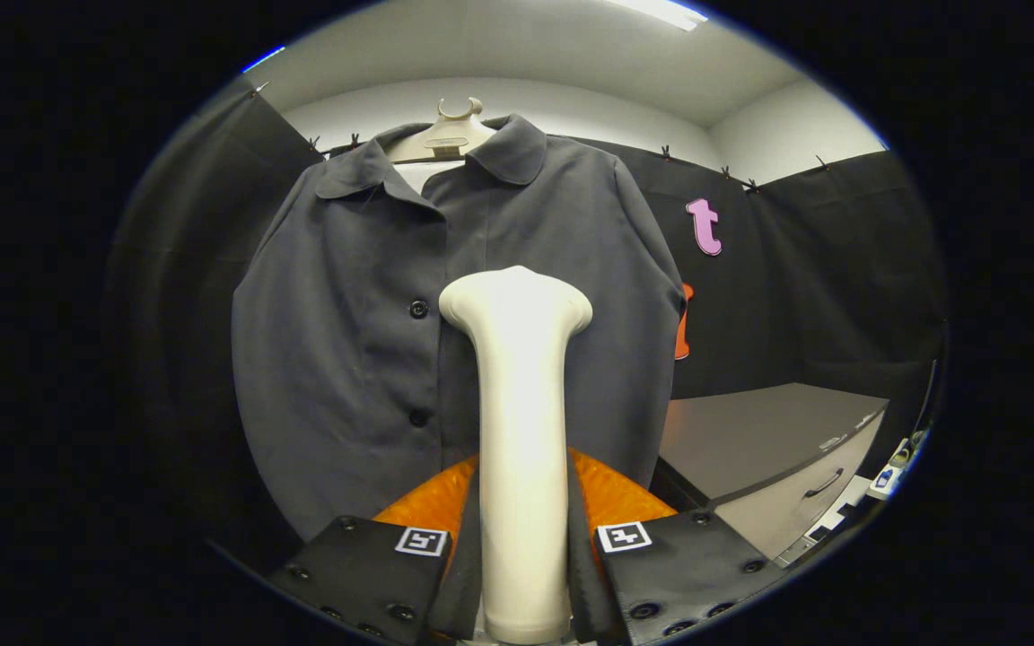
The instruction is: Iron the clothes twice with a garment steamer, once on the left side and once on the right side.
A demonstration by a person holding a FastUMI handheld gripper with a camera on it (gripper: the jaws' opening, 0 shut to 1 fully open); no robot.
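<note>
Currently listed: gripper, both fingers clenched on the handle of a white garment steamer, which stands upright between them, its flared head just ahead. Beyond the head: dark grey button-front jacket on a cream hanger, hung against the booth's black cloth wall; whether the head touches the fabric cannot be told. Head sits near the button placket, slightly toward the panel right of it. Further off, right of the fingers: grey drawer cabinet. Step judged in hand: steamer carried to the garment, pass starting or about to. Next move likely calls for one vertical stroke down one side, head kept flat to the cloth.
</note>
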